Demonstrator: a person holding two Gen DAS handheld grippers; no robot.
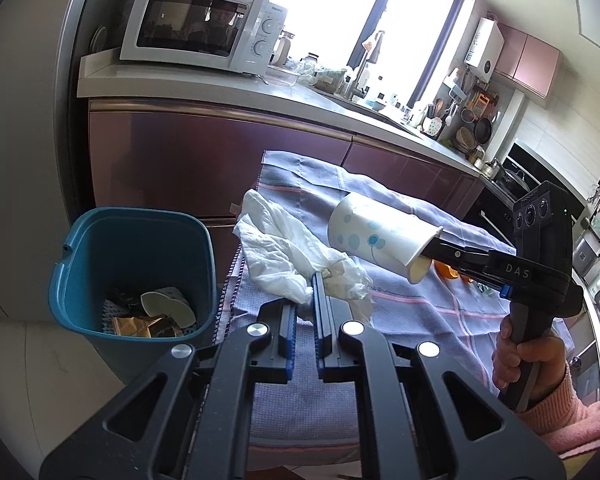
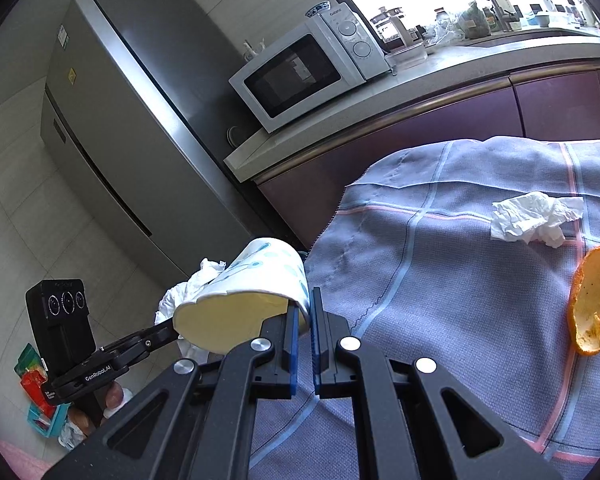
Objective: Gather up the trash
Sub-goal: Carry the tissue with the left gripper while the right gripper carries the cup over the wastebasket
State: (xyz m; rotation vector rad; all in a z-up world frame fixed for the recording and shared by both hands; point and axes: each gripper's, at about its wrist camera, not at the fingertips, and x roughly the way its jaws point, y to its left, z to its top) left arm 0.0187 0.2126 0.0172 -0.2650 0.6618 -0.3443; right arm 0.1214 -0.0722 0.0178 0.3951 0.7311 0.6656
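Note:
My left gripper (image 1: 305, 304) is shut on a white plastic bag (image 1: 284, 248) and holds it over the left end of the cloth-covered table (image 1: 420, 320). My right gripper (image 2: 304, 312) is shut on the rim of a white paper cup with blue dots (image 2: 260, 280), lifted on its side; the cup also shows in the left wrist view (image 1: 380, 236). A teal trash bin (image 1: 132, 264) with scraps inside stands on the floor left of the table. A crumpled tissue (image 2: 536, 216) and an orange peel (image 2: 592, 300) lie on the cloth.
Purple cabinets (image 1: 220, 152) and a counter with a microwave (image 1: 204, 28) run behind the table. A grey fridge (image 2: 140, 120) stands at the left. Colourful packets (image 2: 36, 392) lie on the floor.

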